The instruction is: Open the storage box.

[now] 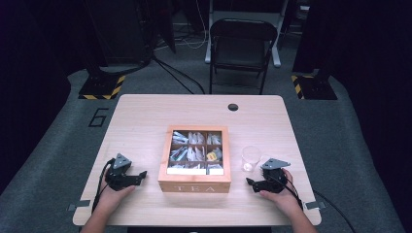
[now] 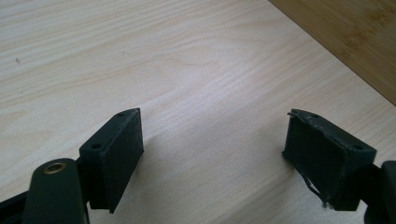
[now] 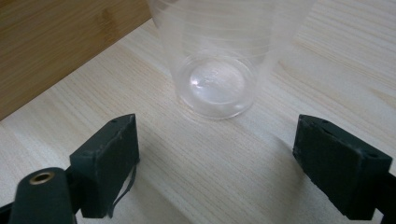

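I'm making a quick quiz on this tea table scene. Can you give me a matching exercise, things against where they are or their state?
Things:
1. tea box
2. plastic cup
3. left gripper
4. chair

Places or states:
A. beyond the table's far edge
B. middle of the table
C. open, nothing between the jaws
D. right of the box, upright

Pairs: 1-B, 2-D, 3-C, 4-A

The rim of the clear plastic cup [image 3: 219, 60] is cut off by the top edge; labels of the sachets in the wooden tea box [image 1: 195, 182] cannot be read.
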The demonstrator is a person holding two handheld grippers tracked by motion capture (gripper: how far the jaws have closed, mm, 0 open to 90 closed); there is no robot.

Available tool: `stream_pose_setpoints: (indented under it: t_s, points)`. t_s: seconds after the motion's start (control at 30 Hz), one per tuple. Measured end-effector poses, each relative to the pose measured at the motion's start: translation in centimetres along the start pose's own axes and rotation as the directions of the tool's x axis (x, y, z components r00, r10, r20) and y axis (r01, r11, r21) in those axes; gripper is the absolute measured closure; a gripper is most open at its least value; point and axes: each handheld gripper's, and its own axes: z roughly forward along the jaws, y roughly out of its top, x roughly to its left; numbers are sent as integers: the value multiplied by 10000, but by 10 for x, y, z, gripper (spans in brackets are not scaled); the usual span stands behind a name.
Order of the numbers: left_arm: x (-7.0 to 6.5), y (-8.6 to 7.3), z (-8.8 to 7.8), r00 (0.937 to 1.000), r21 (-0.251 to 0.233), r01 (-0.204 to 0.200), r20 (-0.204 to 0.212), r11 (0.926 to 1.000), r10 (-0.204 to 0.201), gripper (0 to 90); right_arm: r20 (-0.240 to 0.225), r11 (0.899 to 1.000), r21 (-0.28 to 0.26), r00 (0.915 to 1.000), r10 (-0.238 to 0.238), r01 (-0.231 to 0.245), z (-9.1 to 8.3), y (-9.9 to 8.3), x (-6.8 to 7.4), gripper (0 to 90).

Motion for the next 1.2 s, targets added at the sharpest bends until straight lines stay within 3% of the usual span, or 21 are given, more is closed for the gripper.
stream_pose_setpoints:
  t_s: [0.8,1.03,1.1,1.2]
  points:
    - [-1,0,0,10000,-100,77,28,9999,-77,206,-28,10000,-31,10000,11,-11,-2,-1,0,168]
    - [0,0,-2,9998,-34,209,28,9998,-209,255,123,9999,-130,9999,116,-115,-5,-3,-2,252]
    - [0,0,-3,9991,-110,413,94,9991,-412,279,116,9993,-71,9993,360,-360,-7,-2,-3,321]
    - [-2,1,-7,9976,-271,641,288,9976,-633,303,-28,9986,-132,9987,513,-514,-11,0,-2,344]
